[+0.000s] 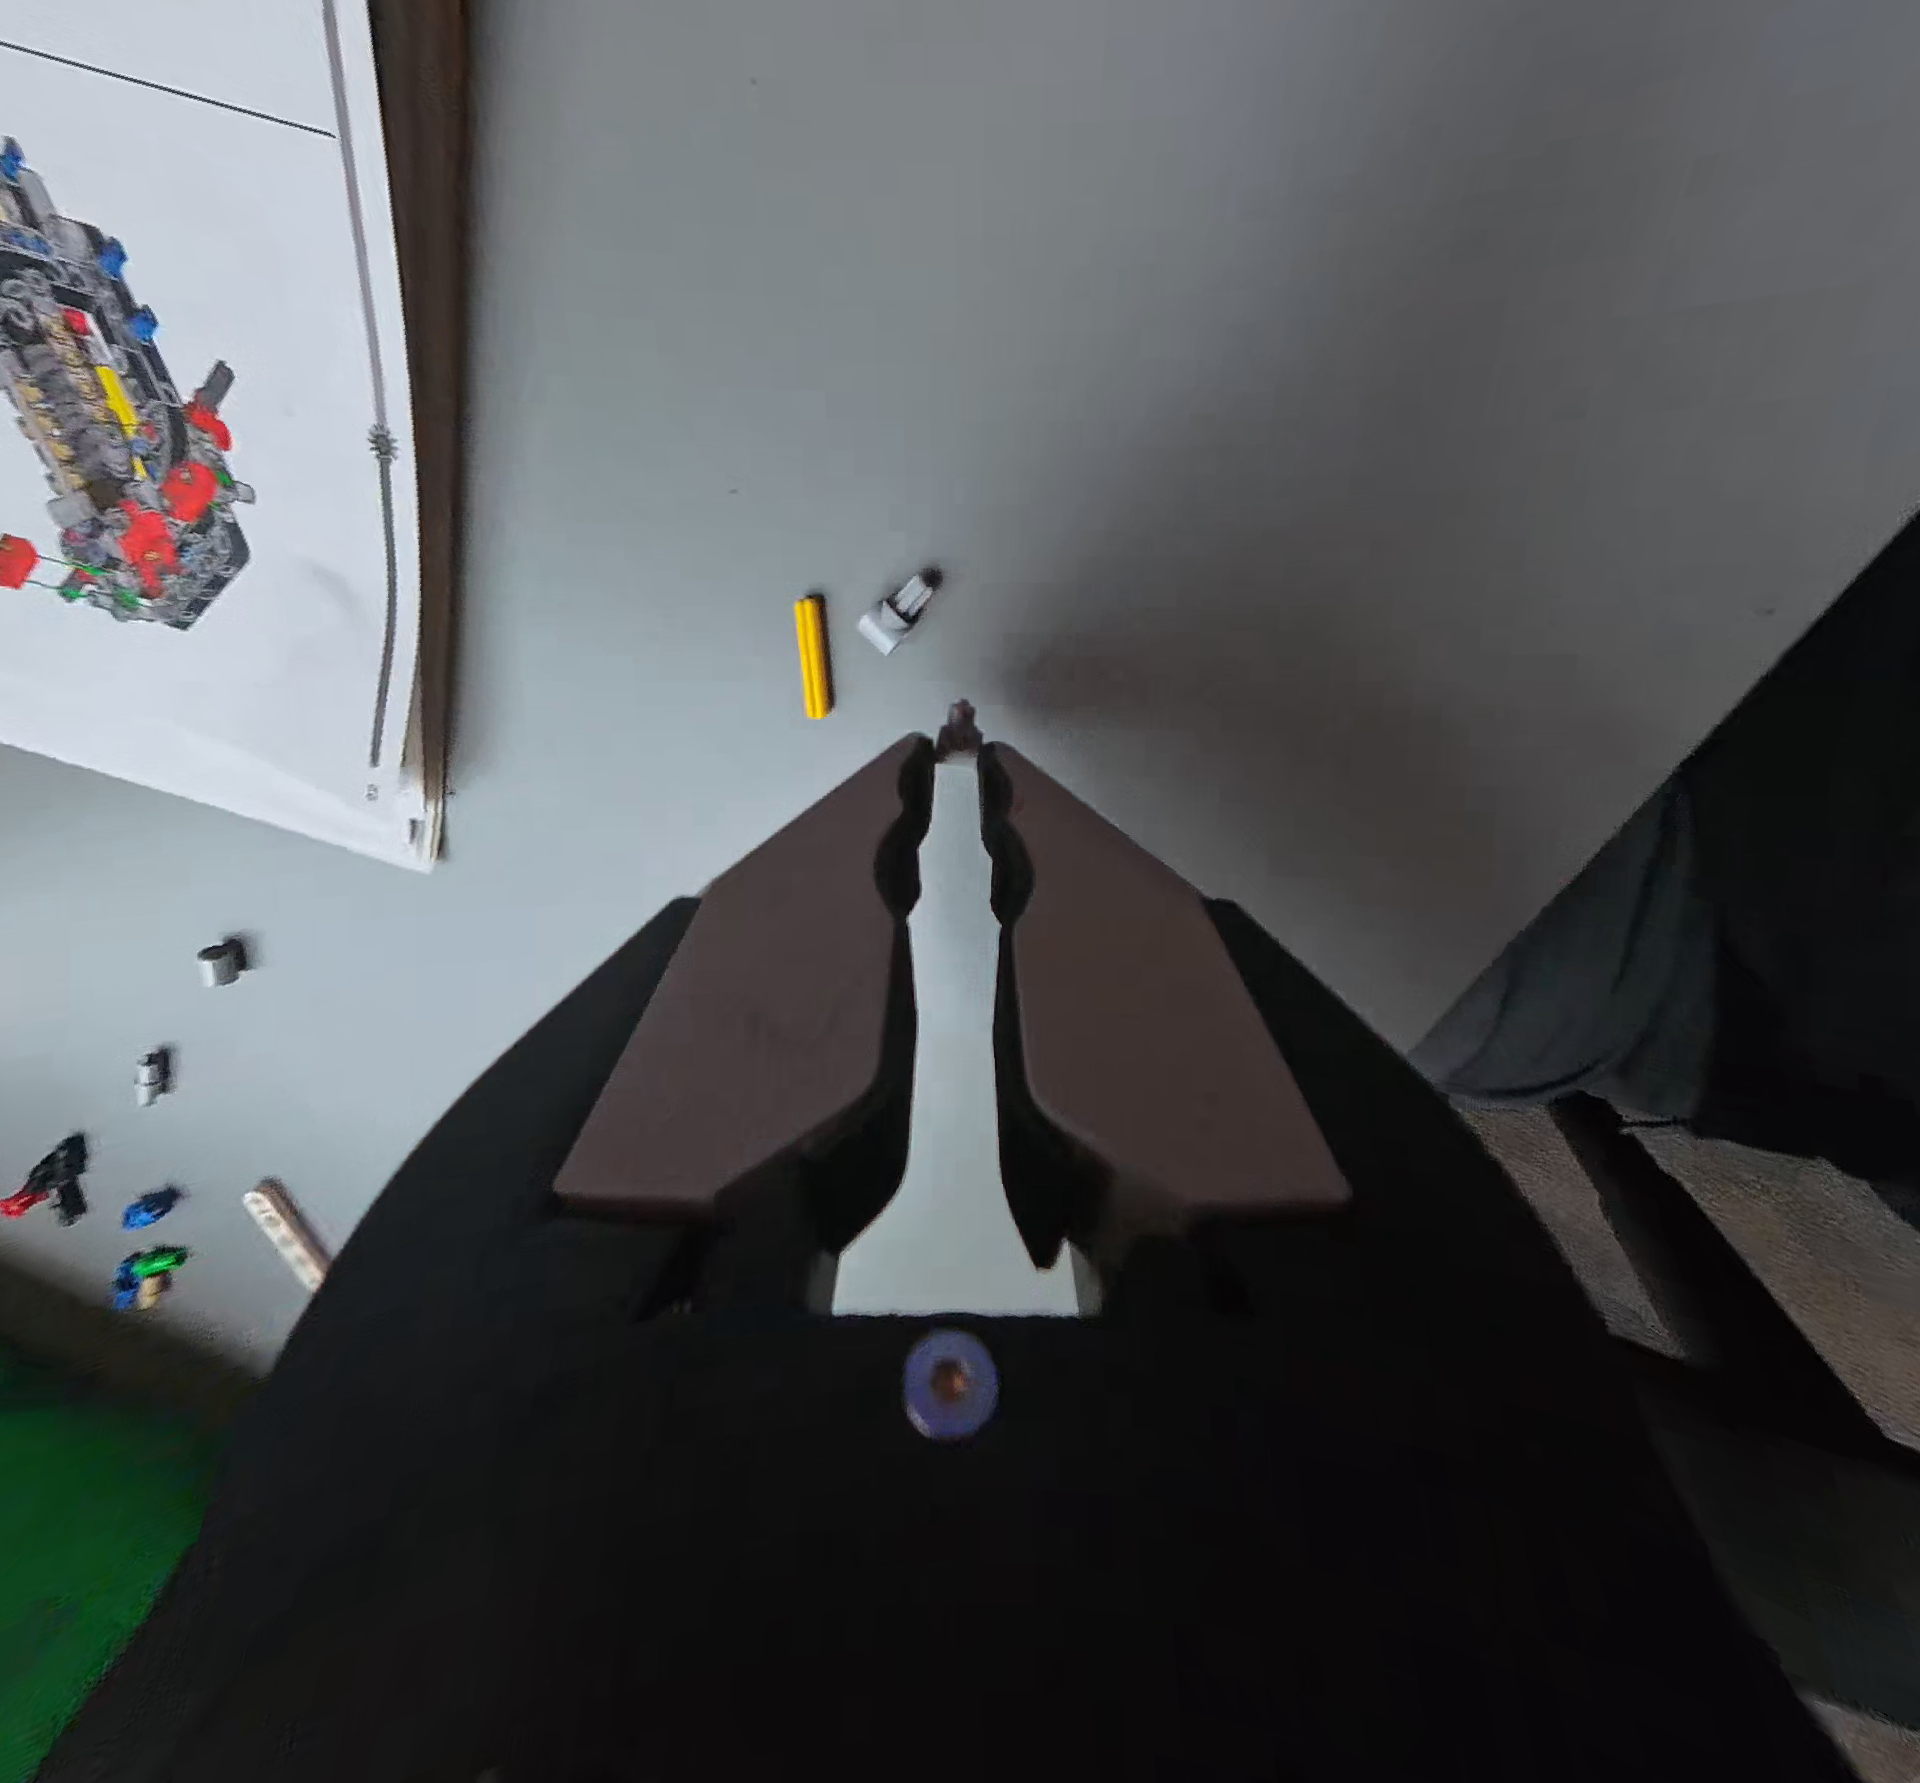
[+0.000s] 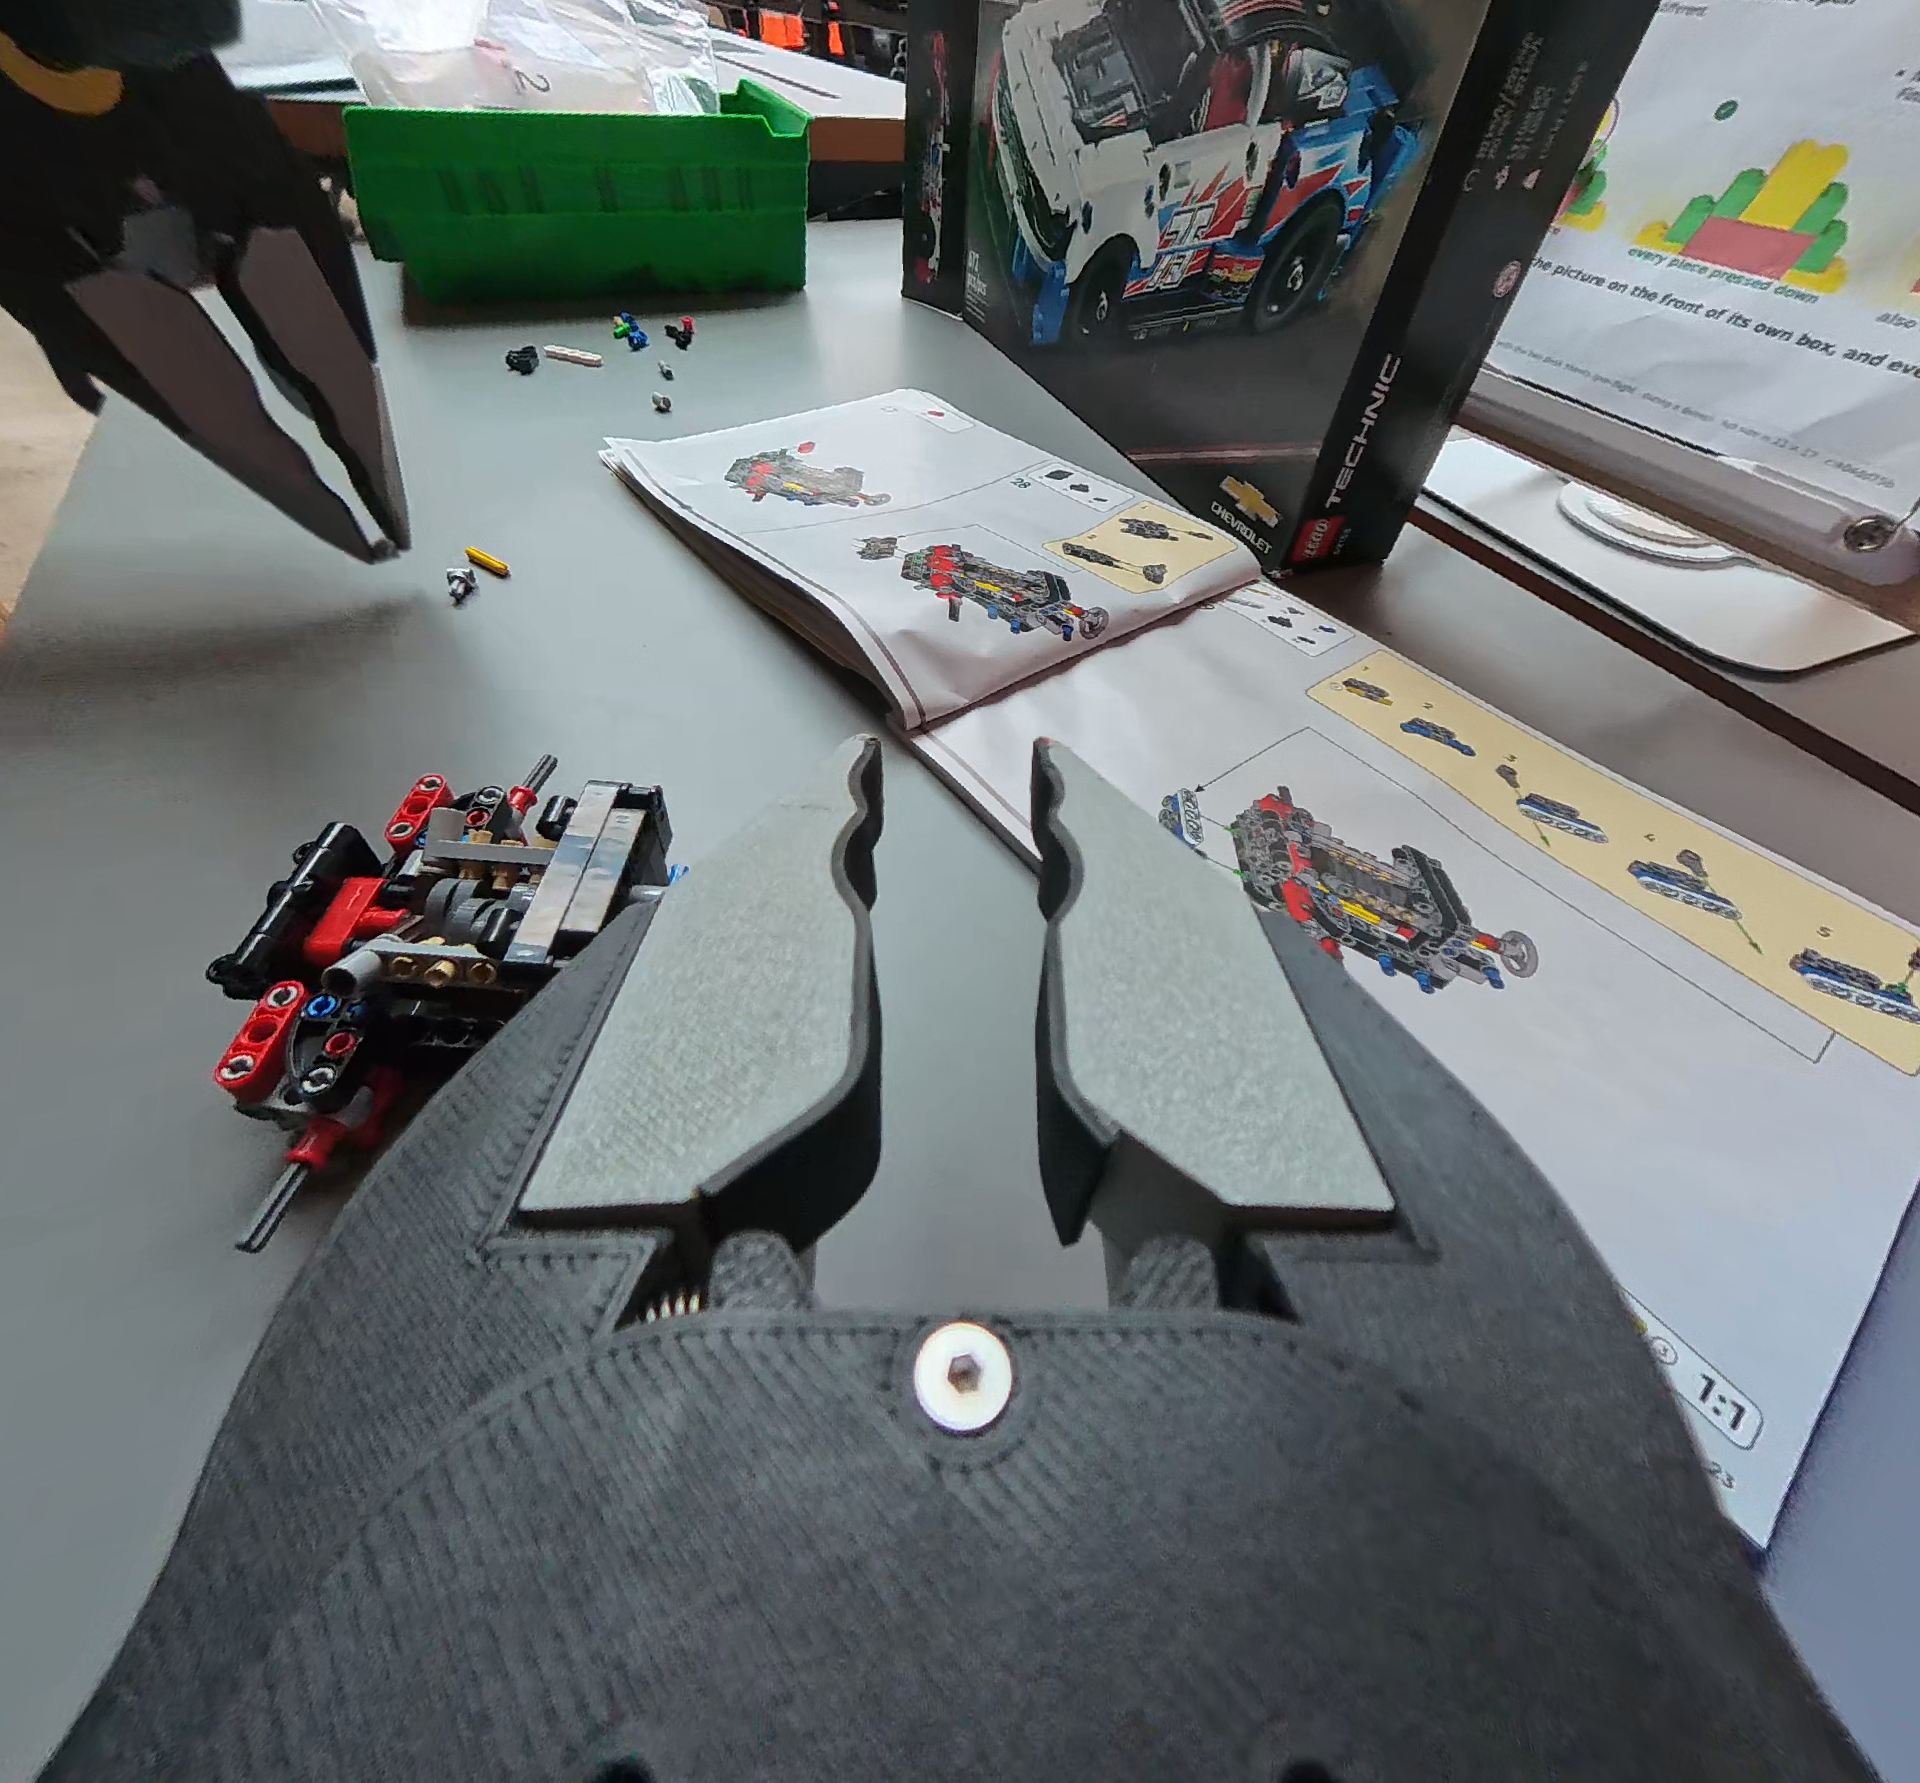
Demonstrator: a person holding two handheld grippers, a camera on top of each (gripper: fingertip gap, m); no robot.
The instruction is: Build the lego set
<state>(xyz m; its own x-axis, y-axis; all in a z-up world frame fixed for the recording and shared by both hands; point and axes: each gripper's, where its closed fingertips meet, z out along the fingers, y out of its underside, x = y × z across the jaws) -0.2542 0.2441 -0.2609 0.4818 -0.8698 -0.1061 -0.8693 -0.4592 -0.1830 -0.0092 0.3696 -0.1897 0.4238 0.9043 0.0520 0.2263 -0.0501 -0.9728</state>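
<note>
My left gripper (image 1: 956,746) is shut on a small dark piece (image 1: 958,725) that sticks out past its tips, held just above the grey table (image 1: 1143,279). A yellow axle (image 1: 814,658) and a small grey connector (image 1: 899,613) lie just beyond the tips. The left gripper also shows in the right wrist view (image 2: 387,547), at the far left. My right gripper (image 2: 956,767) is open and empty, low over the table. The partly built red, black and grey model (image 2: 447,912) lies just left of it. The open instruction booklet (image 2: 935,549) lies ahead and to the right.
A green bin (image 2: 582,185) stands at the back with several loose small parts (image 2: 623,346) in front of it. The set's box (image 2: 1195,175) stands upright behind the booklet. A printed sheet (image 2: 1745,175) hangs at the far right. The table's edge runs along the left. One gripper's finger ends stand about 30 centimeters off the other's.
</note>
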